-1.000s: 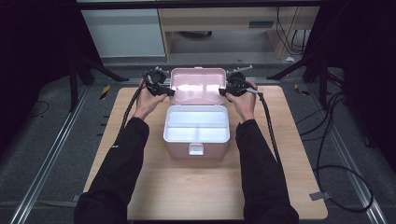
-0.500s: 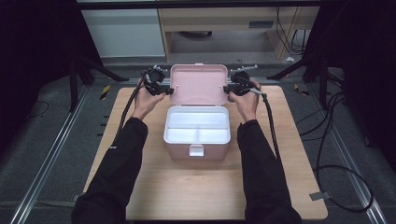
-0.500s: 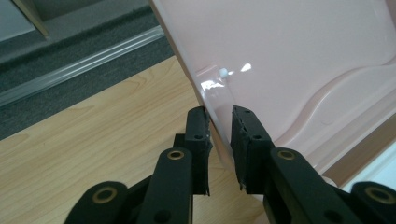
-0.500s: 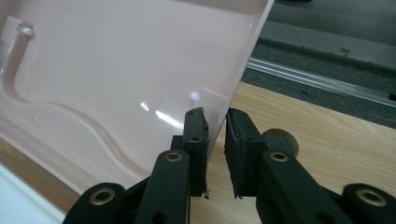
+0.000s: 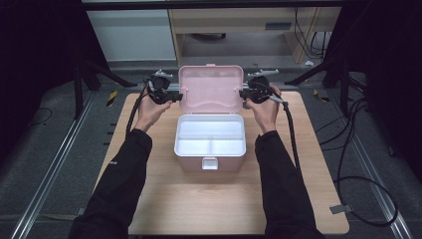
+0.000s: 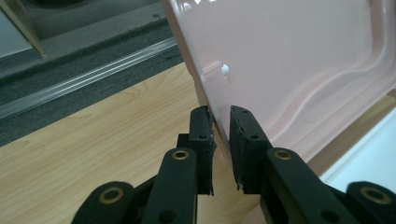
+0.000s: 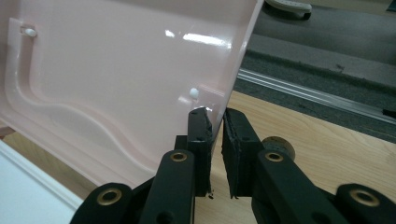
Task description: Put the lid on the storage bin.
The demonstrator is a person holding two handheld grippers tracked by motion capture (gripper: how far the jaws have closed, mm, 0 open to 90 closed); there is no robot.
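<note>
A pink box (image 5: 210,162) with a white divided inside stands in the middle of the wooden table (image 5: 224,204). Its pink lid (image 5: 211,88) is open and stands nearly upright behind the base. My left gripper (image 5: 175,97) is shut on the lid's left edge, and my right gripper (image 5: 243,94) is shut on its right edge. In the left gripper view the lid (image 6: 289,60) has its rim between the jaws of the left gripper (image 6: 220,112). The right gripper view shows the same for the lid (image 7: 116,60) and the right gripper (image 7: 215,114).
The table's far edge (image 5: 149,95) runs just behind the lid, with a metal rail (image 7: 317,95) and grey floor beyond. Cables (image 5: 348,179) trail off the right side. Bare wood lies in front of the box and on both sides.
Both grippers, holding the lid's side edges, have swung the lid up and back away from the base. It now stands taller and more upright.
</note>
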